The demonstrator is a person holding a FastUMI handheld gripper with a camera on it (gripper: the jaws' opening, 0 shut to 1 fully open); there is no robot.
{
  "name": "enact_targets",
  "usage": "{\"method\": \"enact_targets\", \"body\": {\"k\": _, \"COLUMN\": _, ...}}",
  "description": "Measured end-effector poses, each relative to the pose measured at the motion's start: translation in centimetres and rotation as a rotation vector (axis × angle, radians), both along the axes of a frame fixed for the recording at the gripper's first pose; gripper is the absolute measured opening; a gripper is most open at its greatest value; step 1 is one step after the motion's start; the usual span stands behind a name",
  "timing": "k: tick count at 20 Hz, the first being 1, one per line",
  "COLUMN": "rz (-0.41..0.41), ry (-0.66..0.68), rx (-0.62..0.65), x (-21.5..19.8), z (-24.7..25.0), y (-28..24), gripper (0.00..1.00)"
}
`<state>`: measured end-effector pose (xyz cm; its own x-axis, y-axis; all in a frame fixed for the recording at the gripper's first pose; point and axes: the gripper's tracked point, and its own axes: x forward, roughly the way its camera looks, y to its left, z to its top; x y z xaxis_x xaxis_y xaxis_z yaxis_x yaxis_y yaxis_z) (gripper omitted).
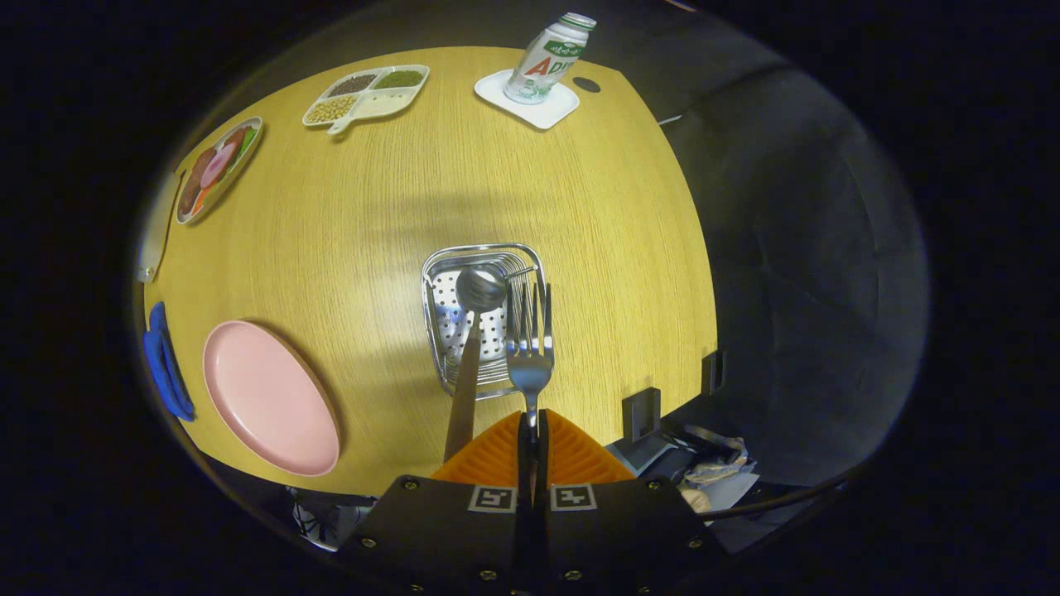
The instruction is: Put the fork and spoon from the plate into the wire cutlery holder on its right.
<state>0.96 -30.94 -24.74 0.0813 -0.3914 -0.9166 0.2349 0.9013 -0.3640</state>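
I have the gripper [531, 430] clenched on the fork [530, 348], both fingers pressing its handle with almost no gap between them, and the fork points straight ahead with its tines out over the wire cutlery holder [484, 319] just beyond the fingers.

The spoon [476, 331] looks to be in the holder already: its bowl rises above the perforated base and its handle slants back toward me, just left of the fingers. The pink plate [269, 397] sits well to the left of the holder on the wooden table [373, 207] and is bare — so by my reading the spoon is done and the fork is the last piece, carried across and now over its target.

What the next move calls for, as I judge it, is care with alignment. The tines hang near the holder's right wall, close beside the spoon's bowl, so I would want the fork centred over the open basket before lowering it — otherwise it could catch the rim wires or knock the spoon. Only once it is down inside should the fingers let go.

Far off are a divided snack tray [368, 95], a dish of sliced food [217, 170] and a bottle [548, 58] on a white coaster [530, 106].
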Motion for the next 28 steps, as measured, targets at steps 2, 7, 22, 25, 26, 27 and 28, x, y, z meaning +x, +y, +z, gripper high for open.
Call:
{"method": "enact_targets", "body": {"k": 2, "rz": -0.004, "ry": 0.044, "rx": 0.024, "x": -0.2, "z": -0.5, "y": 0.0, "gripper": 0.0}}
{"method": "enact_targets", "body": {"k": 7, "rz": -0.011, "ry": 0.144, "rx": 0.069, "x": 0.1, "z": -1.1, "y": 0.2, "gripper": 0.01}}
{"method": "enact_targets", "body": {"k": 22, "rz": 0.016, "ry": 0.149, "rx": 0.039, "x": 1.0, "z": 1.6, "y": -1.0, "gripper": 0.93}}
{"method": "enact_targets", "body": {"k": 25, "rz": 0.006, "ry": 0.112, "rx": 0.041, "x": 0.9, "z": 2.5, "y": -1.2, "gripper": 0.95}}
{"method": "enact_targets", "body": {"k": 26, "rz": 0.0, "ry": 0.098, "rx": 0.049, "x": 1.0, "z": 2.7, "y": -1.2, "gripper": 0.95}}
{"method": "enact_targets", "body": {"k": 27, "rz": -0.003, "ry": 0.089, "rx": 0.052, "x": 0.9, "z": 2.7, "y": -1.1, "gripper": 0.97}}
{"method": "enact_targets", "body": {"k": 28, "rz": 0.004, "ry": 0.087, "rx": 0.055, "x": 0.9, "z": 2.7, "y": -1.0, "gripper": 0.97}}
